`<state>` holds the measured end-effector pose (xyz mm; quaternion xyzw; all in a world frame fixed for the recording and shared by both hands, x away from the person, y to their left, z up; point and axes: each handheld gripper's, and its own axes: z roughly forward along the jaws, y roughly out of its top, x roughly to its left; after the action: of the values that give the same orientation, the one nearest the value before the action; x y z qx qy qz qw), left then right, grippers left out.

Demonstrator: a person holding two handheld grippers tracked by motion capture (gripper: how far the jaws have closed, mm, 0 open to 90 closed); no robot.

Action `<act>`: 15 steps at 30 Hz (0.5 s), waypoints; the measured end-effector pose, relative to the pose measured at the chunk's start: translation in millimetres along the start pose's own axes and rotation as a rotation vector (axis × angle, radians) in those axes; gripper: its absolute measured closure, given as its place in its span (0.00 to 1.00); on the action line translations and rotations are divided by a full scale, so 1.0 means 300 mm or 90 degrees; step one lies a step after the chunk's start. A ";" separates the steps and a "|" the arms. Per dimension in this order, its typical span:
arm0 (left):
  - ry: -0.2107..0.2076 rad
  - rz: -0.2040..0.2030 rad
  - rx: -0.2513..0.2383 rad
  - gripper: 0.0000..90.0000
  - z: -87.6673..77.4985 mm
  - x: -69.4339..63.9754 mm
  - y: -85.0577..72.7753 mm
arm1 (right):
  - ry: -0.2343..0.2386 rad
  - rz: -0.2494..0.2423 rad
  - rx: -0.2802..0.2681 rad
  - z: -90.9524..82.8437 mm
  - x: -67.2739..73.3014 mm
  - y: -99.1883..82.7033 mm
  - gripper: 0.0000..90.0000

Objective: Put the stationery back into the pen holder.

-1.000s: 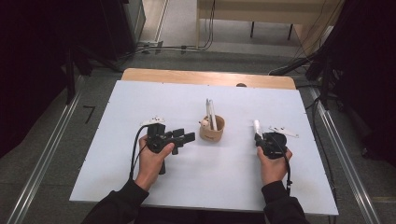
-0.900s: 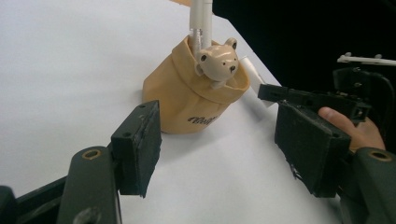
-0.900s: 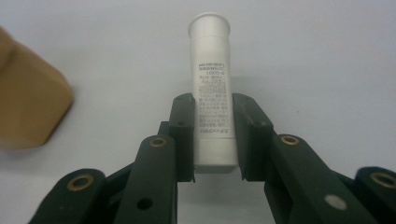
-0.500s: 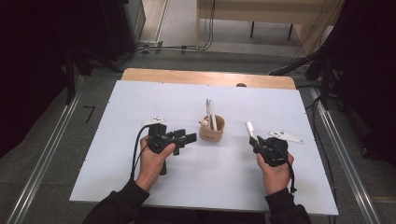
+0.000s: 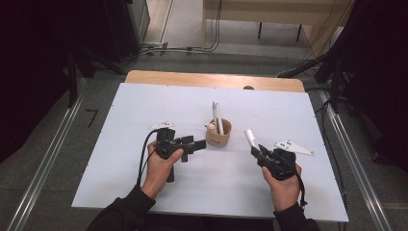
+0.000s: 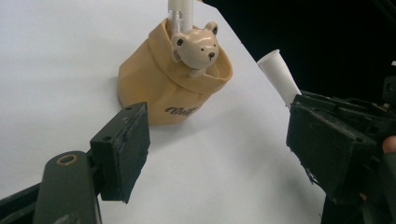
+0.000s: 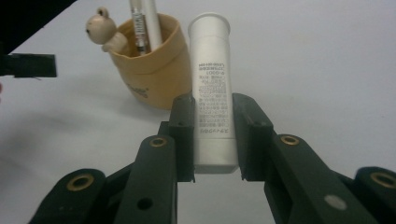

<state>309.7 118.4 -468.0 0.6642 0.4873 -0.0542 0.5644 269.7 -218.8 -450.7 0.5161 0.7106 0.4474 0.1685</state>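
Standing between the right gripper's (image 7: pixel 212 140) clamped jaws, the white tube (image 7: pixel 212 88) hangs above the table (image 5: pixel 144 110), right of the tan cup (image 5: pixel 219 134); the left gripper's (image 6: pixel 217 154) empty jaws have just been opening.

We see the white bench (image 5: pixel 144 120) evenly and softly lit from above, with faint shadows; the room around it falls into deep darkness. The high view looks slightly soft and grainy. In the left gripper view the near black fingers (image 6: pixel 123 149) blur, while the right gripper view stays fairly sharp, without glare
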 end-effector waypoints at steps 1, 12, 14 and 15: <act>-0.003 0.000 0.003 0.25 0.002 -0.001 0.000 | 0.004 -0.002 -0.002 -0.003 0.007 0.000 0.77; -0.020 -0.014 0.014 0.26 0.016 -0.015 -0.001 | 0.056 -0.032 -0.003 -0.008 0.083 -0.003 0.77; -0.025 -0.018 0.015 0.27 0.018 -0.016 -0.001 | 0.063 -0.043 -0.003 -0.007 0.098 -0.005 0.77; -0.027 -0.021 0.015 0.27 0.020 -0.017 -0.001 | 0.067 -0.045 -0.003 -0.005 0.104 -0.006 0.77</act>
<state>309.6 110.7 -467.4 0.6611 0.4854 -0.0836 0.5660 254.7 -191.9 -444.3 0.4662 0.7354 0.4690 0.1480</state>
